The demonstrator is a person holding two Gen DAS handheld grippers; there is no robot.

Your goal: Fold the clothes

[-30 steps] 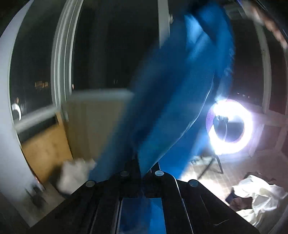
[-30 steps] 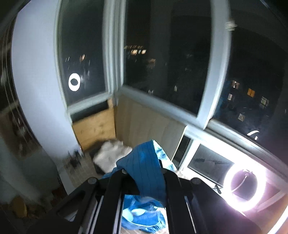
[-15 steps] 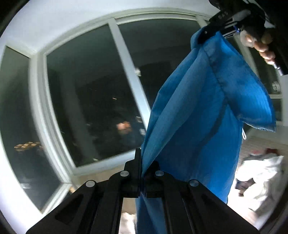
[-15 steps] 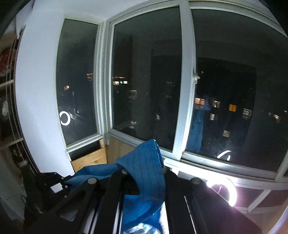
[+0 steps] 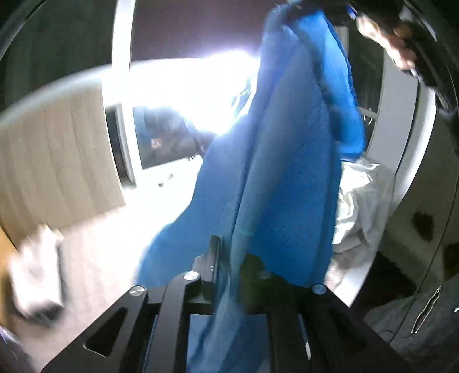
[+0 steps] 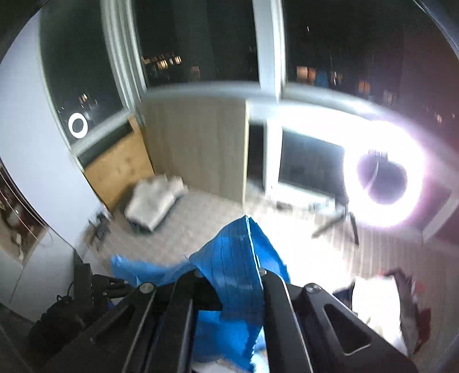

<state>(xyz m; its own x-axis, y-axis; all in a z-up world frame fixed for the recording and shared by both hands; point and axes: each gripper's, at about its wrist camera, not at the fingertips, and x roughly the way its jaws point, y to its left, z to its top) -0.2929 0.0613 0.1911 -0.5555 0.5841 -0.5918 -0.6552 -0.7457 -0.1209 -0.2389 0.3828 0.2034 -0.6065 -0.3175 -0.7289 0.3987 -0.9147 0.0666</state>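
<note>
A bright blue garment [image 5: 281,178] hangs stretched in the air between my two grippers. My left gripper [image 5: 229,258] is shut on its lower edge, with cloth draped over the fingers. At the top right of the left wrist view, my right gripper [image 5: 330,8] pinches the garment's upper corner, with a hand [image 5: 393,40] behind it. In the right wrist view the right gripper [image 6: 229,275] is shut on a peaked fold of the blue garment [image 6: 232,272], and the left gripper's black body [image 6: 94,287] shows at lower left.
A ring light [image 6: 384,178] on a stand glares at the right. A folded pale pile [image 6: 155,200] lies on the floor by the wooden wall panel [image 6: 195,143]. A crumpled white cloth [image 5: 361,200] lies at the right. Dark windows [image 6: 195,40] surround the room.
Both cameras have swung down from the windows toward the floor. The blue garment stays held by both grippers and now hangs lower over the lit floor.
</note>
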